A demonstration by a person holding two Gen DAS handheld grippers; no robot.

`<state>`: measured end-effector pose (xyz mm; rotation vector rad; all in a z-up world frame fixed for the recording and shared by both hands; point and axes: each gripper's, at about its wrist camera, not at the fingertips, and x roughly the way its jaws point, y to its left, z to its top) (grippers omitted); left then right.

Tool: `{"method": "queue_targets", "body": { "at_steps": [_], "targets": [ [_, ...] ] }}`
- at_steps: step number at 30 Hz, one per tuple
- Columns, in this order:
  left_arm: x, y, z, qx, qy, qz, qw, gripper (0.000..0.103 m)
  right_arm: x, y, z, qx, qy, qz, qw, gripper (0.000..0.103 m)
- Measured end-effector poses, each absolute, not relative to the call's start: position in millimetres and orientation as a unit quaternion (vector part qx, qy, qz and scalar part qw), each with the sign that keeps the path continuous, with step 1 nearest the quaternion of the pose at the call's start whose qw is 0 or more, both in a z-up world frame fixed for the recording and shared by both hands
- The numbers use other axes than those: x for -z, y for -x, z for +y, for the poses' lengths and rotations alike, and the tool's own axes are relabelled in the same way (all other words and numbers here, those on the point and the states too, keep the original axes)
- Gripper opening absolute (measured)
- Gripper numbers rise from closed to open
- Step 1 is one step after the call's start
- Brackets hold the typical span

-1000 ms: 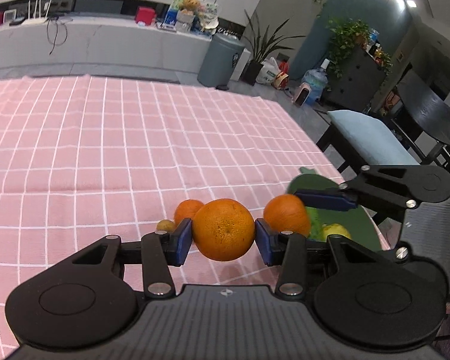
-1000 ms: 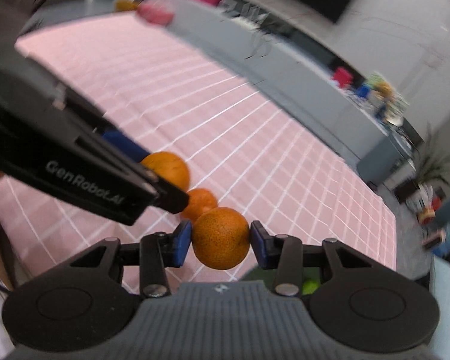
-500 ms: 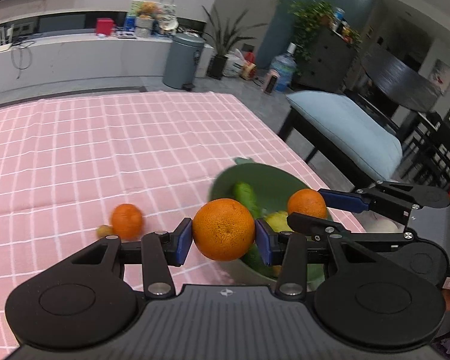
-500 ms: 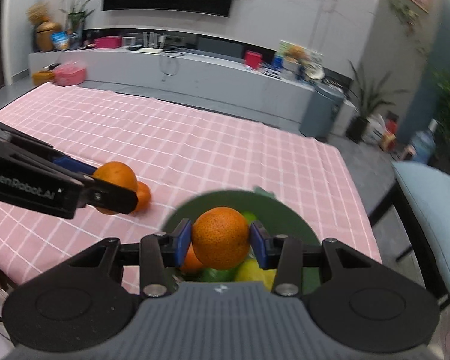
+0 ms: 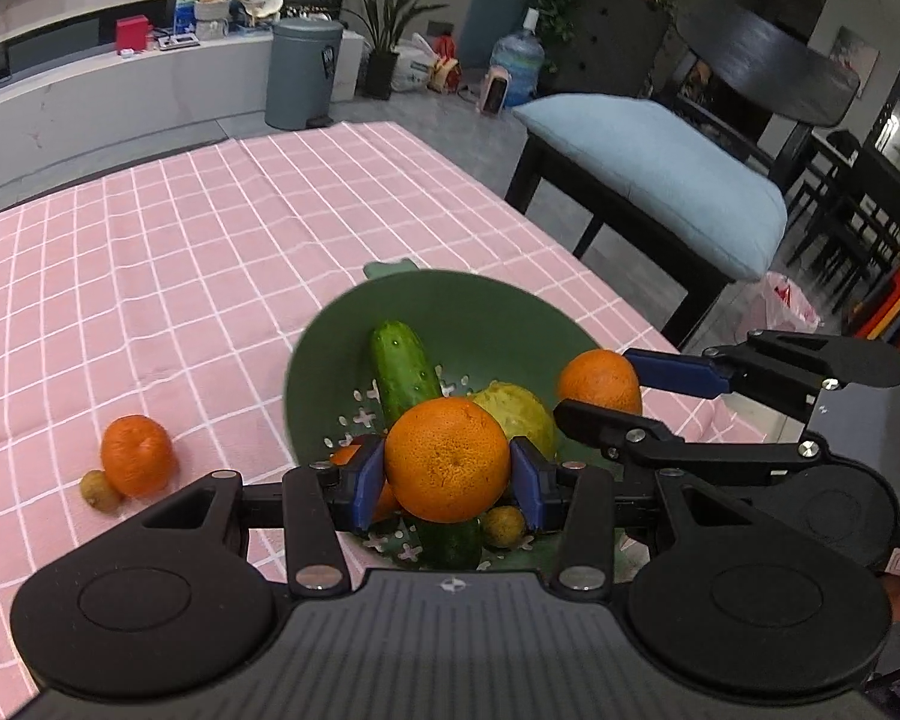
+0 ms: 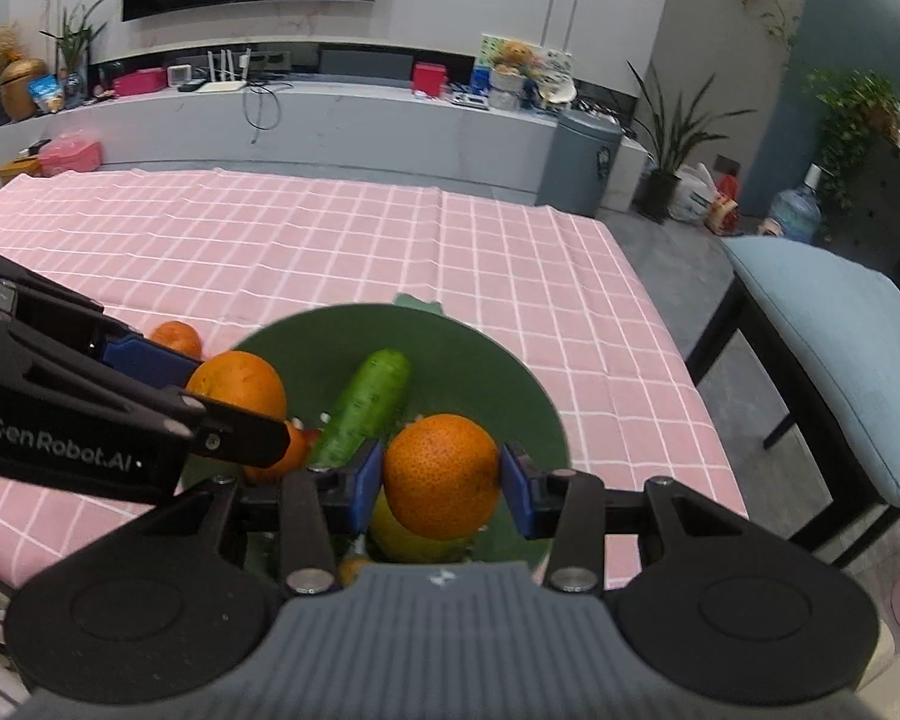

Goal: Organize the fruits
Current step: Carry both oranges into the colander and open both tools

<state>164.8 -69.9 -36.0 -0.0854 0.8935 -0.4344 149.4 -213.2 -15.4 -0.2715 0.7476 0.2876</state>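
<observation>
My left gripper (image 5: 447,474) is shut on an orange (image 5: 447,459) and holds it above the near side of the green bowl (image 5: 480,312). My right gripper (image 6: 441,477) is shut on a second orange (image 6: 441,474) above the same bowl (image 6: 480,354). The bowl holds a cucumber (image 5: 402,369), a yellow-green fruit (image 5: 525,414), another orange and a small brown fruit (image 5: 504,525). In the left wrist view the right gripper (image 5: 594,387) and its orange (image 5: 597,381) show at the right. A loose orange (image 5: 135,453) and a small brown fruit (image 5: 99,489) lie on the cloth left of the bowl.
The table has a pink checked cloth (image 5: 180,240). A bench with a light blue cushion (image 5: 660,168) stands just past the table's right edge. A grey bin (image 5: 303,72) and a low white counter (image 6: 330,126) are beyond the far edge.
Both grippers have carried their oranges to the right, from over the cloth to above the green bowl. The loose orange and small fruit stayed on the cloth.
</observation>
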Motion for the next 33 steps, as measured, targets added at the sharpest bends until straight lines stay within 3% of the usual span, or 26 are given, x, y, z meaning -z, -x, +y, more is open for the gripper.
{"method": "queue_targets", "body": {
  "at_steps": [28, 33],
  "targets": [
    [65.7, -195.0, -79.5, 0.196, 0.0, 0.471, 0.86, 0.051, 43.7, -180.7, -224.2, -0.116, 0.099, 0.428, 0.891, 0.041],
    [63.2, -193.1, -74.1, 0.196, 0.02, 0.466, 0.862, 0.057, 43.6, -179.6, -223.2, -0.118, 0.101, 0.427, 0.891, 0.044]
  ]
}}
